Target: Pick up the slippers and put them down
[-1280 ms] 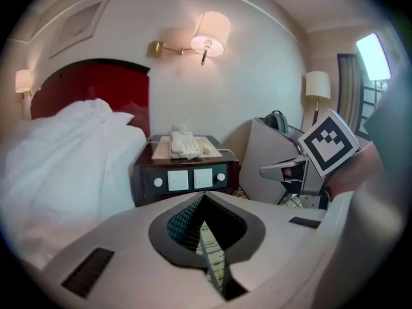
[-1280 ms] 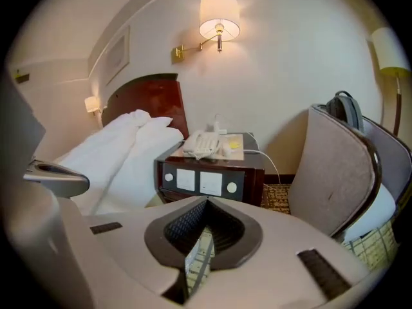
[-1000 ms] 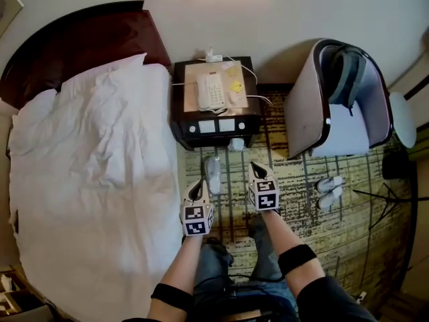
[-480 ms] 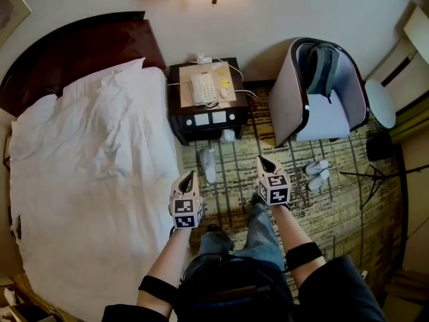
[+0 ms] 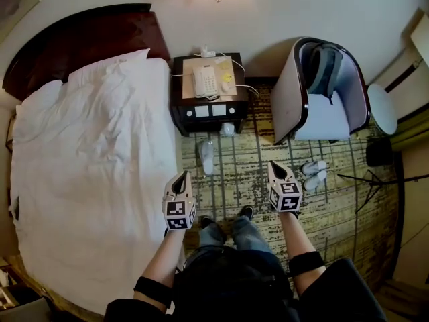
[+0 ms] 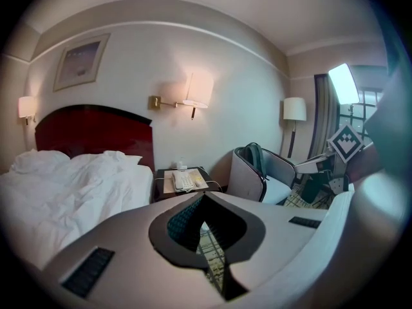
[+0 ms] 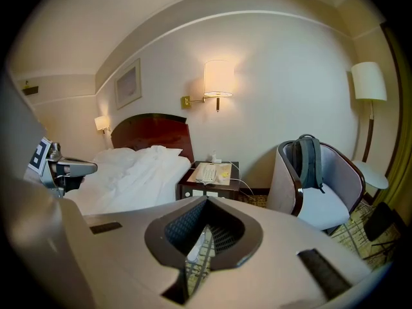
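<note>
Left gripper (image 5: 181,177) and right gripper (image 5: 275,167) are closed, empty; one slipper (image 5: 207,157) lies by nightstand (image 5: 182,113), slipper pair (image 5: 314,175) beside armchair (image 5: 288,102), pickup seemingly not begun.

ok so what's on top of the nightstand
On a tan mat: a white telephone and a small yellow item; a white plug sits behind them. Anything under the telephone is hidden.

- The bed (image 5: 87,166) fills the left; the surface (image 5: 179,106) stands right of its head.
- A telephone (image 5: 204,81) sits on the surface.
- Further right is an armchair (image 5: 295,106), with a backpack (image 5: 324,62) in it.
- On the floor (image 5: 248,159), one slipper (image 5: 207,156) lies before the surface and a pair of slippers (image 5: 313,175) before the armchair.
</note>
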{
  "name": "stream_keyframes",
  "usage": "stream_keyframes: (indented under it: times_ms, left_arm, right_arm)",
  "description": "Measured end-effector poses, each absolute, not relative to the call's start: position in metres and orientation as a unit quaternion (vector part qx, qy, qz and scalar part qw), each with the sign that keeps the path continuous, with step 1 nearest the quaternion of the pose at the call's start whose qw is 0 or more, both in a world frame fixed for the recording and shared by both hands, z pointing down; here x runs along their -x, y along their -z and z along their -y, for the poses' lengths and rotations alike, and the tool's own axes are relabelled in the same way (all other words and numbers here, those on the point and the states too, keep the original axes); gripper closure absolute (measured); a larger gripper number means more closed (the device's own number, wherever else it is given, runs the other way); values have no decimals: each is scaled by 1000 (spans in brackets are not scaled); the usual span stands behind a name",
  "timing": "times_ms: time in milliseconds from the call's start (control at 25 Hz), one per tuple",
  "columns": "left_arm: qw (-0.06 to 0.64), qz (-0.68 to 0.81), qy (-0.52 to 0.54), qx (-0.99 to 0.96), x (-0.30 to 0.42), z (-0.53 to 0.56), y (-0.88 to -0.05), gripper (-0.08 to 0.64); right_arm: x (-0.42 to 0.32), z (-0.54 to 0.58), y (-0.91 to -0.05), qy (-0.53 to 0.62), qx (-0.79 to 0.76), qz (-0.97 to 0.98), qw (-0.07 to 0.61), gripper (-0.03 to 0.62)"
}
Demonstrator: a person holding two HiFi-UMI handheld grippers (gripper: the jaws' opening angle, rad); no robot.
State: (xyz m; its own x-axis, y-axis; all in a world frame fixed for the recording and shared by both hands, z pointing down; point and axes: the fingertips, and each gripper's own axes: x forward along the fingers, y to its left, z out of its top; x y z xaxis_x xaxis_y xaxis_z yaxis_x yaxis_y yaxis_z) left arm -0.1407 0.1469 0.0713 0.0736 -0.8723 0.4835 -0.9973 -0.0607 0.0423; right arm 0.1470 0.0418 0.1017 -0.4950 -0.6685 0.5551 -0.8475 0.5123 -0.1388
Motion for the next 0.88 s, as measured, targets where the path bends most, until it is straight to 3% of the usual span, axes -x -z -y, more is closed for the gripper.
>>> stream_keyframes:
  times_ms: [880]
  left_arm:
    - [198,680,-173,-685,109,-163,-84,560]
  right_arm:
    - [-171,-50,-117,-222,-417,857,207,589]
